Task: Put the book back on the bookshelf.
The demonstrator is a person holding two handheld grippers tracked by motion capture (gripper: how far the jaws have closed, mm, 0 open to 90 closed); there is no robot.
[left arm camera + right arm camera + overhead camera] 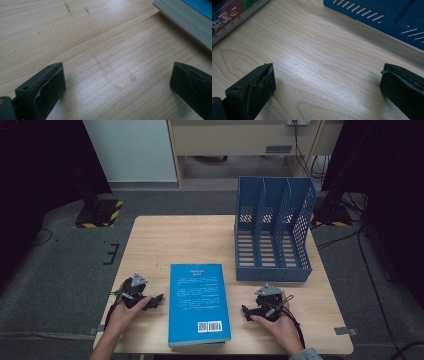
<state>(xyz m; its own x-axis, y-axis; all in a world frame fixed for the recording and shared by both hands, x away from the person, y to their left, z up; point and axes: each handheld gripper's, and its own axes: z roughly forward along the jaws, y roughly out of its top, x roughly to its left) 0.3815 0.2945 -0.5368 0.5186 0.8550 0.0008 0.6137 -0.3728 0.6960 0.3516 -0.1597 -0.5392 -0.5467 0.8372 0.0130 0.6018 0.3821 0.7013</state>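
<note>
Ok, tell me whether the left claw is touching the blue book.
Apart. The left gripper view shows the left claw wide open over bare table, with a wood strip between it and the blue book.

Pale wood-grain table with a soft sheen, glossy blue paper-covered book, perforated blue plastic file rack, matt black gripper pads

My blue paperback book is showing white print and a white barcode patch on its cover. My two grippers' jaws are looking black over the pale wood-grain table, and the slotted file rack is showing darker blue.
</note>
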